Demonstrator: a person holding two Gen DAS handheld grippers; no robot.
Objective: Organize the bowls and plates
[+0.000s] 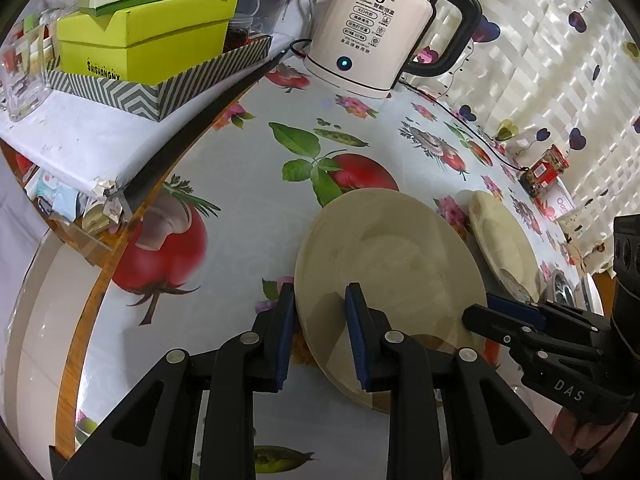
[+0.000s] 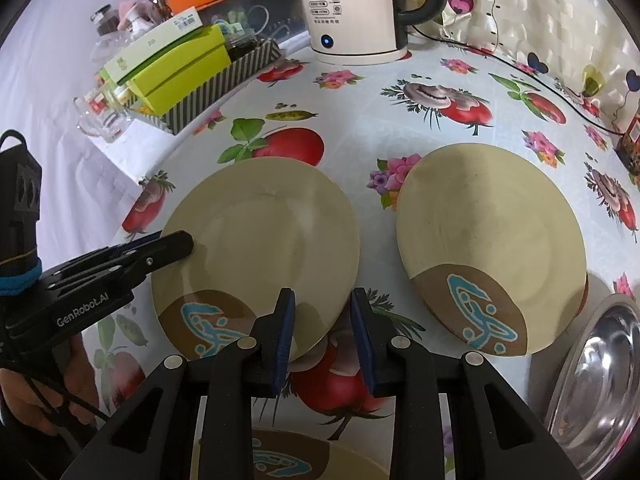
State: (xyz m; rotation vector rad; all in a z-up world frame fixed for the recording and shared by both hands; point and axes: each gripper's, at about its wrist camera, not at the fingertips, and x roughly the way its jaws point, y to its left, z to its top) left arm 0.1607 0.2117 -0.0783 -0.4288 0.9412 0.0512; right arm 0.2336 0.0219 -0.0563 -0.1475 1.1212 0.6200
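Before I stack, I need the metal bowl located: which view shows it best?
The right wrist view: the metal bowl fills its lower right corner, beside a plate. The left wrist view catches only a sliver behind the right gripper.

A fruit-print tablecloth (image 1: pixel 248 168) covers the table beside a heart-patterned curtain (image 1: pixel 560 80).

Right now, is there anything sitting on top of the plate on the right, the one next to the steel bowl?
No. In the right wrist view the right plate shows a bare cream surface with only its brown and blue painted patch, beside the steel bowl.
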